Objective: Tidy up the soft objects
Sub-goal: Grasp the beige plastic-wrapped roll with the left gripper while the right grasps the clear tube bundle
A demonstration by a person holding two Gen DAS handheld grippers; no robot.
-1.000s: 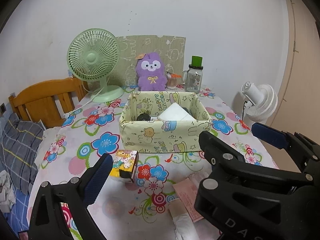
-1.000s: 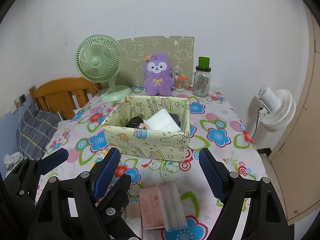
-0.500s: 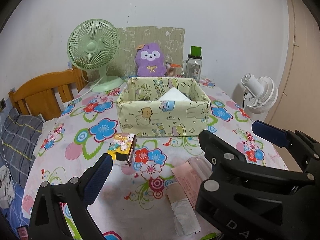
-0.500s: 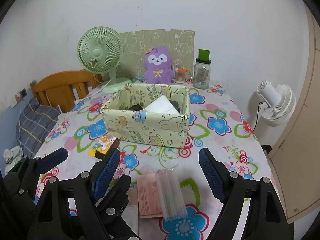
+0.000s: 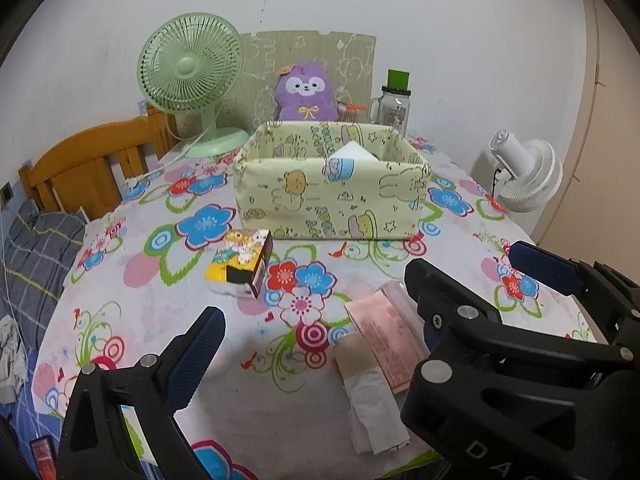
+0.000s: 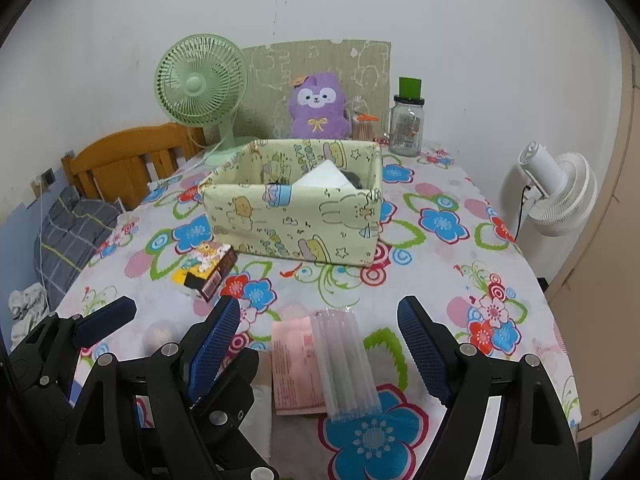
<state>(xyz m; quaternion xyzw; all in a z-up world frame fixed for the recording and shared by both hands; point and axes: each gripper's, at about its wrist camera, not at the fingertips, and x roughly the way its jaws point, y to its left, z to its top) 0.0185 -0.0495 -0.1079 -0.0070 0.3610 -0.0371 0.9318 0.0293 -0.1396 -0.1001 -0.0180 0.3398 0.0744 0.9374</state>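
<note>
A pale yellow cartoon-print fabric box (image 5: 332, 196) (image 6: 296, 216) stands mid-table with a white packet (image 6: 324, 176) and dark items inside. In front of it lie a small colourful carton (image 5: 244, 260) (image 6: 208, 268), a pink packet (image 5: 388, 344) (image 6: 296, 364), a clear sleeve of tubes (image 6: 344, 364) and a white-beige wrapper (image 5: 368, 392). My left gripper (image 5: 316, 320) is open and empty above the near table. My right gripper (image 6: 320, 340) is open and empty, straddling the pink packet and the sleeve. A purple plush (image 5: 306, 94) (image 6: 318, 106) sits at the back.
A green desk fan (image 5: 192, 80), a cardboard panel (image 5: 312, 56) and a glass jar with a green lid (image 5: 394, 102) stand along the back. A wooden bed frame (image 5: 92, 164) is at the left, a white floor fan (image 5: 524, 176) at the right. The tablecloth (image 5: 160, 300) is floral.
Both grippers have pulled back and dropped lower toward the near table edge. The box looks farther and its inside is less visible. Both stay open and empty.
</note>
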